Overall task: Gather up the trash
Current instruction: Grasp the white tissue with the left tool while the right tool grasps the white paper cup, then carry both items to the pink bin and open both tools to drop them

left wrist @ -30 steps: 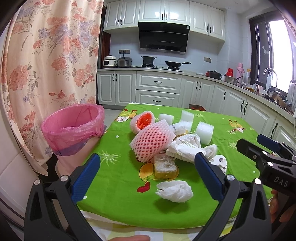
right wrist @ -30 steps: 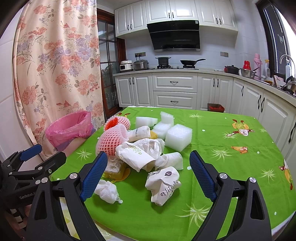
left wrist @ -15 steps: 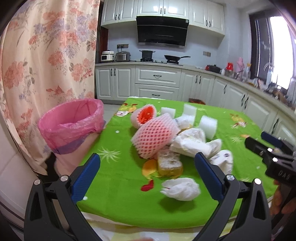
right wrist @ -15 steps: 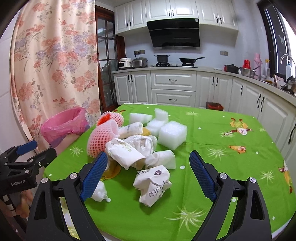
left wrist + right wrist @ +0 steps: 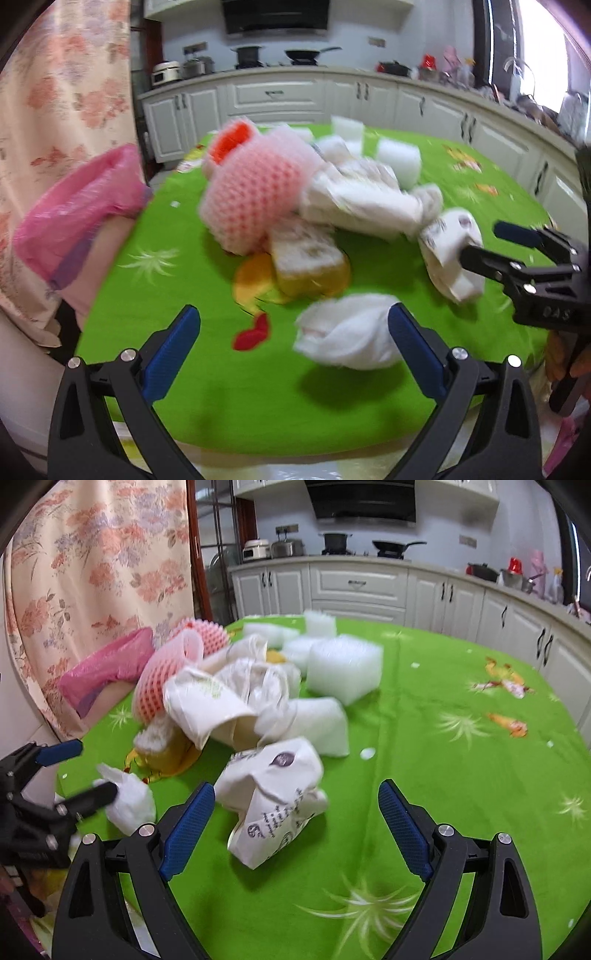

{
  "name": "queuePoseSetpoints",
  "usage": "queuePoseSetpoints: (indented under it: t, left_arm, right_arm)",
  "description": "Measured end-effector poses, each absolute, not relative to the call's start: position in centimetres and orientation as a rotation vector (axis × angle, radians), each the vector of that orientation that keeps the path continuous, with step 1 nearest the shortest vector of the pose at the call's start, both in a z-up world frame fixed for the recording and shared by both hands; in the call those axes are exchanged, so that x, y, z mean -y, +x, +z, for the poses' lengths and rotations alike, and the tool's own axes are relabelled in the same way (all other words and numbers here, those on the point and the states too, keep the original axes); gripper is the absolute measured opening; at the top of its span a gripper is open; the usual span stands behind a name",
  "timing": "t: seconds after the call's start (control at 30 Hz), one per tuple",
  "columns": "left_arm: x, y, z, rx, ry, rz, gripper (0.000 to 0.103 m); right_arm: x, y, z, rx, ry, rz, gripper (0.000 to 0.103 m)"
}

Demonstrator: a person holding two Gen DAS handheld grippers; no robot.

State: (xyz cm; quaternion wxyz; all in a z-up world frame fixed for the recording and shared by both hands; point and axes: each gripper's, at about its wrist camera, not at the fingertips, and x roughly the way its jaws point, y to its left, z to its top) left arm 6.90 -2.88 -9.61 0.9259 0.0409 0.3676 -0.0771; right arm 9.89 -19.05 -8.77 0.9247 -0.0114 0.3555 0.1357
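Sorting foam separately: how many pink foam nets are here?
2. The front net lies against the paper wrappers; the rear net, orange inside, sits behind it. More may be hidden.

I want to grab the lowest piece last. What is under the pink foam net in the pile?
The pink foam net leans on a yellowish sponge-like block lying on the green tablecloth. Whatever lies beneath its far side is covered by crumpled white paper.

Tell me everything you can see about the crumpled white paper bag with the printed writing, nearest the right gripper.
The paper bag is white, crumpled and folded over, with a dark round logo and lines of printed script. It lies on the green tablecloth, at the near edge of the trash pile, between the open fingers of the right gripper. Nothing grips it yet.
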Motion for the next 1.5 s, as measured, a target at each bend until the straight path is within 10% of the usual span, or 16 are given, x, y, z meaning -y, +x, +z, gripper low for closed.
queuePoseSetpoints:
  t: [0.13,0.27,0.6,1.5]
  left_arm:
    - [3.5,7.4,-10.3,-0.758,0.090,-0.180,0.098]
    - [3.7,7.9,-10.6,-0.774,0.072,-0.226,0.087]
    - [4.1,7.4,-10.3,-0.767,0.005,-0.385,0.019]
    - [-14.4,6.3,0.5,-0.469,-0.045,0.035,0.019]
  right_arm:
    - [18.6,10.3,-9.6,-0.749,-0.031,0.289,0.085]
    - [18.6,10.3,-10.1,-0.775,-0.016,0.318,0.062]
    - [18.5,9.0,-9.3,-0.736,-0.010,0.356,0.055]
    - [2.9,13.8,-1.9,-0.638,-0.078,0.670,0.056]
